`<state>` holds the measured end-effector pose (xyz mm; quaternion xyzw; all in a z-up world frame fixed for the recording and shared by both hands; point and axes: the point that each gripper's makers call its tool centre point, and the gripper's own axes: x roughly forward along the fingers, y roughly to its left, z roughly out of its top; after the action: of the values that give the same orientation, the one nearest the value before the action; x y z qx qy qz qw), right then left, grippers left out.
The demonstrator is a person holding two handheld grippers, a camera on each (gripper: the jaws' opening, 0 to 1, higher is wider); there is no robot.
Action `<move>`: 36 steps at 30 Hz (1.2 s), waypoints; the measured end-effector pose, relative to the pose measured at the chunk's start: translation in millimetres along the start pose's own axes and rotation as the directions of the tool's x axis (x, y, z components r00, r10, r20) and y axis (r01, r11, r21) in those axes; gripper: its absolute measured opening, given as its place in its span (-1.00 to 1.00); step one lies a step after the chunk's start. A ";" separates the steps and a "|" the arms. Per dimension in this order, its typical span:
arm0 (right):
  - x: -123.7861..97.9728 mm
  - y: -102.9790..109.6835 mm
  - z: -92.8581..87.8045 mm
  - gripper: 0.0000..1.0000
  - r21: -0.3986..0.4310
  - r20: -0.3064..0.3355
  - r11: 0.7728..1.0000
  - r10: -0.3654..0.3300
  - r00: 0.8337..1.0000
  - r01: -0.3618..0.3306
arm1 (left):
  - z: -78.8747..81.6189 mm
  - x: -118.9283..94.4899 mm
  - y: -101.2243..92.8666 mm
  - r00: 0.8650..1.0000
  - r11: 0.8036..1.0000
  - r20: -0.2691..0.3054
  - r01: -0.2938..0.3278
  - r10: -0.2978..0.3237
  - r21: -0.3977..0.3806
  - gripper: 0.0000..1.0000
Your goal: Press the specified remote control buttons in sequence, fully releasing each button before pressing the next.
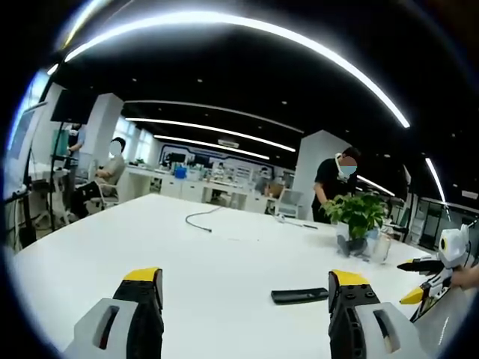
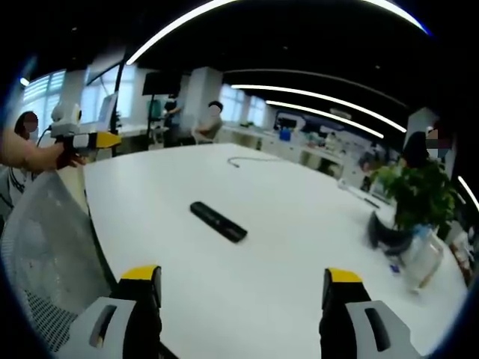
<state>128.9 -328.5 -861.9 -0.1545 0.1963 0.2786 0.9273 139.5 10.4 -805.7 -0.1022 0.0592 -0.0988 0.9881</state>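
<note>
Slim black slab remote point(image 2: 218, 221) on glossy white worktop point(image 2: 284, 247), mesh chair back point(image 2: 45, 247) in right gripper view, left tongs point(image 1: 245, 288) and right tongs point(image 2: 243, 288) both wide open, empty

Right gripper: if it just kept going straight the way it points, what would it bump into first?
Probably the white table itself. The right gripper, jaws open, points over bare tabletop; the black remote control lies slightly left of that line, and the potted plant is far right. Depth is hard to judge.

The remote control point(image 1: 299, 295) point(image 2: 218, 221) is a slim black bar lying flat on the white tabletop point(image 2: 284, 247), untouched, out in the open nearer one long edge.
</note>
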 end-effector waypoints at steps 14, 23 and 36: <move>0.5 1.5 -1.8 0.74 0.001 -0.006 1.000 0.008 1.000 -0.008 | -1.5 -0.2 -0.3 1.000 1.000 -0.008 -0.001 0.001 0.002 0.89; 1.8 3.6 -4.6 0.73 -0.001 -0.021 1.000 0.020 1.000 -0.020 | -1.7 -0.6 2.1 1.000 1.000 -0.008 -0.015 0.015 -0.005 0.89; 3.0 4.7 -5.0 0.75 0.009 -0.027 1.000 0.023 0.999 -0.023 | -1.6 -1.4 3.3 1.000 1.000 -0.007 -0.013 0.013 -0.026 0.89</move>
<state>127.1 -325.4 -868.4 -0.1522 0.2116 0.2862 0.9220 138.6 13.6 -807.9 -0.1142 0.0643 -0.0919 0.9871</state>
